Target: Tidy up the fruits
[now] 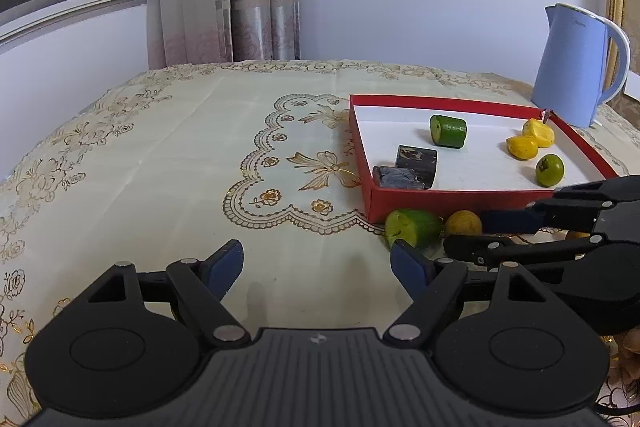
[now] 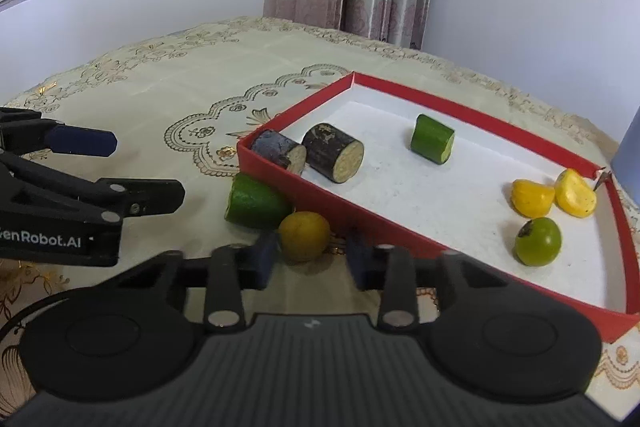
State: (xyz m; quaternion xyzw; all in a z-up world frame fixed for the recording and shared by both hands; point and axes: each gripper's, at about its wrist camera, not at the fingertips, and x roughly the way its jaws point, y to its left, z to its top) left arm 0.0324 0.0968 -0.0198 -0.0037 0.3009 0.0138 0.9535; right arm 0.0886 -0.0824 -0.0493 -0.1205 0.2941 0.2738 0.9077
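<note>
1. The table (image 2: 160, 75) has a cream cloth with gold flowers. A red box (image 2: 280, 171) with a white floor sits on it, toward the far right corner, next to a blue kettle (image 1: 572, 67).
2. Six pieces lie in the red box: two dark cut pieces (image 2: 334, 153) in the near left corner, a green cut piece (image 2: 434, 139) toward the far wall, and two yellow pieces (image 2: 532, 203) and a small round green fruit (image 2: 538, 241) at the right end.
3. Two fruits lie on the cloth, just outside the box's near wall. One is a big green cut fruit (image 2: 256, 201). The other is a round yellow fruit (image 2: 305, 235), touching the green one.
4. I think the step in hand is to pick up the round yellow fruit and put it in the box.
5. To do it well, slide the right gripper forward until the fruit sits deep between the fingers, then squeeze at its widest part. It is round, so it may roll away or bump the green fruit. Lift it above the red wall before moving over the box.
6. The right gripper (image 2: 310, 259) has its jaws partly open, one blue pad on each side of the yellow fruit. The left pad looks very close to it, but nothing is squeezed yet.
7. The left gripper (image 1: 318, 263) has its jaws wide open and holds nothing. Its right pad is just beside the green cut fruit.
</note>
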